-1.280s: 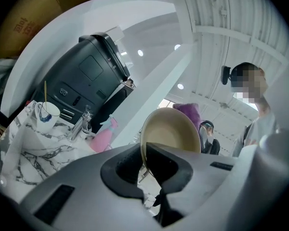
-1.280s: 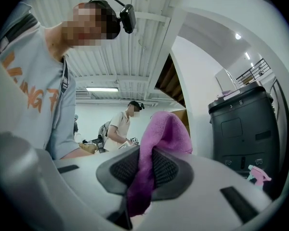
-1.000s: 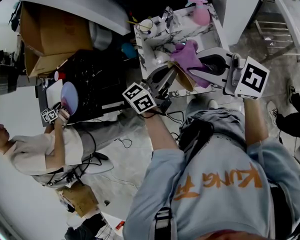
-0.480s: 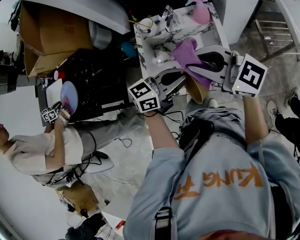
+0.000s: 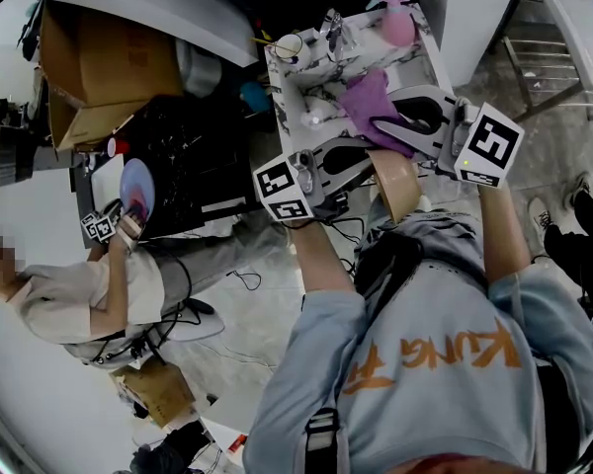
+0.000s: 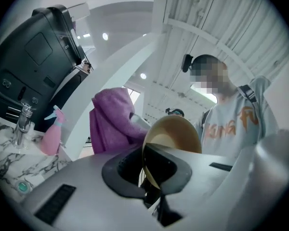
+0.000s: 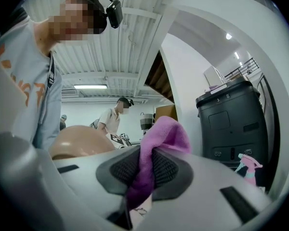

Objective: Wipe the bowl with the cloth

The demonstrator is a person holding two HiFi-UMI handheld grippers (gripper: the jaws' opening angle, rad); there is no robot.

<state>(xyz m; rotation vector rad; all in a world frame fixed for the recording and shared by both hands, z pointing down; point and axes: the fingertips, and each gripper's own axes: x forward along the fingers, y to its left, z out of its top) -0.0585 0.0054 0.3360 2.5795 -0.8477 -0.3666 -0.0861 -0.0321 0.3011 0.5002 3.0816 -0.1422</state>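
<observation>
A tan bowl point(image 5: 397, 183) hangs in the air in front of the person's chest, tilted on edge, its rim pinched by my left gripper point(image 5: 361, 166), which is shut on it. The left gripper view shows the bowl point(image 6: 176, 134) standing up between the dark pads with its hollow facing the person. My right gripper point(image 5: 378, 124) is shut on a purple cloth point(image 5: 369, 102). The cloth point(image 7: 156, 143) bunches out from between the right pads, and the bowl's outside point(image 7: 82, 141) shows to their left. Cloth and bowl lie close together; I cannot tell whether they touch.
A marble-topped counter point(image 5: 301, 87) lies beyond the grippers with a tap point(image 5: 331, 30), a pink spray bottle point(image 5: 395, 23) and a cup point(image 5: 289, 49). A black machine point(image 5: 178, 156) and cardboard boxes point(image 5: 99, 67) stand at the left. Another person point(image 5: 89, 294) holds grippers and a plate.
The left gripper has carried the bowl rightward and toward the person, off the cloth, and turned it on edge. The right gripper with the cloth has hardly moved.
</observation>
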